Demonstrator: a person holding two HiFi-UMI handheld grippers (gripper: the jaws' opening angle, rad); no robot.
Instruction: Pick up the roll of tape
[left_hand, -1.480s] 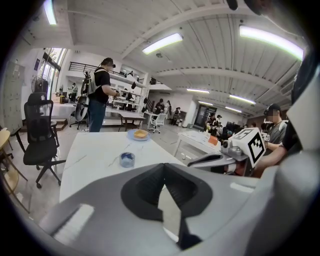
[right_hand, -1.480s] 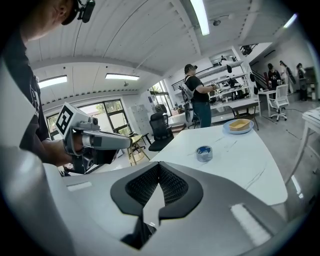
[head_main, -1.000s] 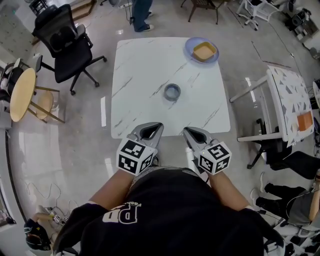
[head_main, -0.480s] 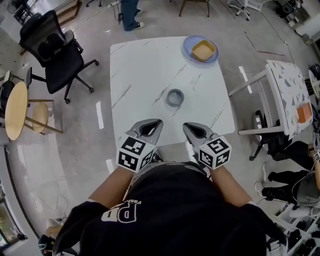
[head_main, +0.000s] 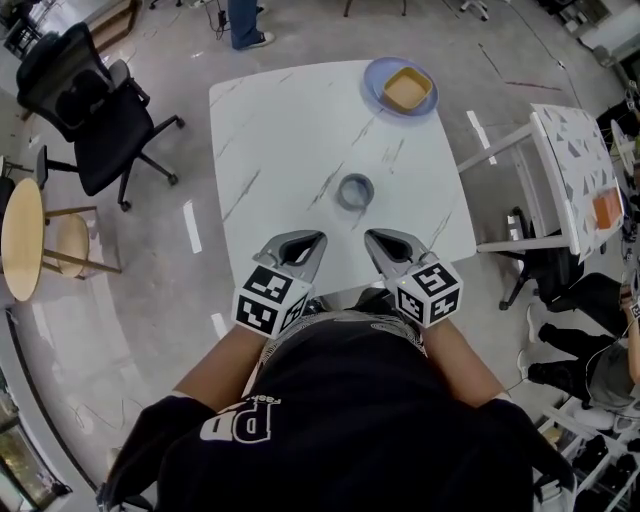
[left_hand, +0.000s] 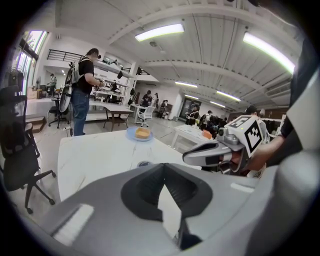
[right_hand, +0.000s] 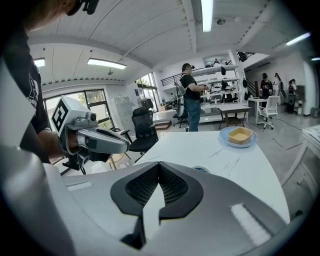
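The roll of tape (head_main: 355, 190) is a small grey-blue ring lying flat near the middle of the white marble table (head_main: 270, 120). Both grippers hover over the table's near edge, short of the roll and apart from it. My left gripper (head_main: 318, 238) is shut on nothing, and so is my right gripper (head_main: 370, 238). In the left gripper view the roll (left_hand: 144, 163) peeks just above the closed jaws. The right gripper view shows the roll (right_hand: 201, 169) just right of its closed jaws.
A blue plate (head_main: 380, 100) carrying a yellow square container (head_main: 407, 90) sits at the table's far right corner. A black office chair (head_main: 85, 95) stands to the left and a second white table (head_main: 575, 170) to the right. A person (head_main: 240, 20) stands beyond the far edge.
The head view has shifted, so the table and chair sit a little differently in frame. Both grippers stay shut at the near edge, and the roll has not moved on the table.
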